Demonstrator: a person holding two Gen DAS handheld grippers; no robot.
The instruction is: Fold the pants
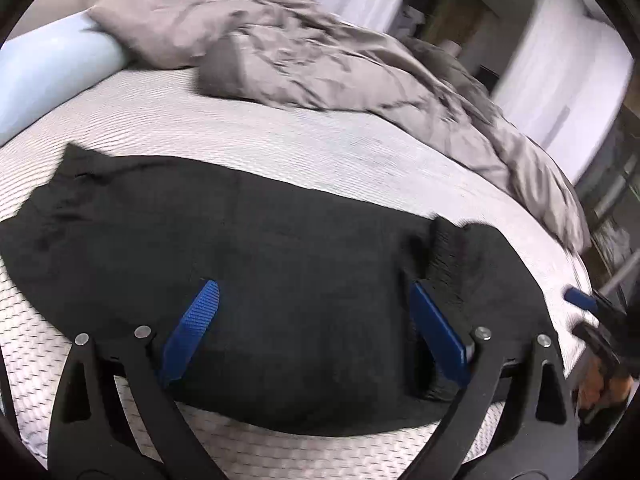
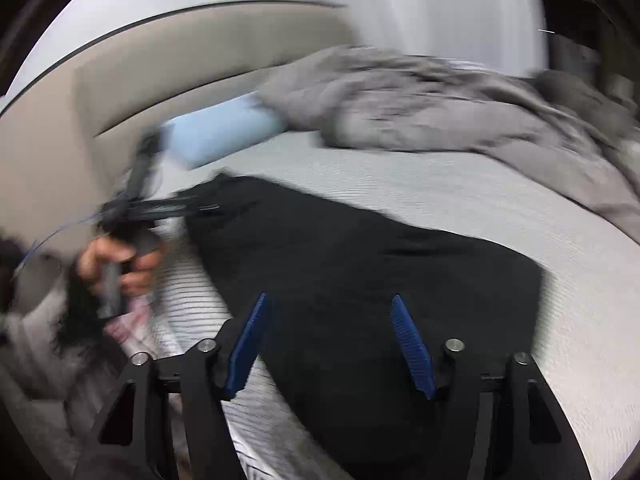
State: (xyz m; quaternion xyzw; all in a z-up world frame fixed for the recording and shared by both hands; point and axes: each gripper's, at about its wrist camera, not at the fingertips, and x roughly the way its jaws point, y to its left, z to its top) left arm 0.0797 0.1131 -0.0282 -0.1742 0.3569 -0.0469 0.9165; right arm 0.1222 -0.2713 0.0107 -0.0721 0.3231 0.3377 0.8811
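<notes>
Black pants (image 1: 280,264) lie flat on a white ribbed mattress (image 1: 280,136), folded into a broad dark slab. My left gripper (image 1: 316,292) is open just above the pants, its blue pads wide apart and empty. A ribbed waistband strip (image 1: 446,264) shows beside its right pad. In the right wrist view the pants (image 2: 360,272) run from near left to far right. My right gripper (image 2: 330,304) is open over their near end and holds nothing. The left gripper (image 2: 160,208) shows blurred at the left, held by a hand.
A rumpled grey duvet (image 1: 320,48) and pillow cover the far side of the bed. A light blue bolster (image 1: 52,68) lies at the far left by the beige headboard (image 2: 160,52). The right gripper's tip (image 1: 580,298) shows at the bed's right edge.
</notes>
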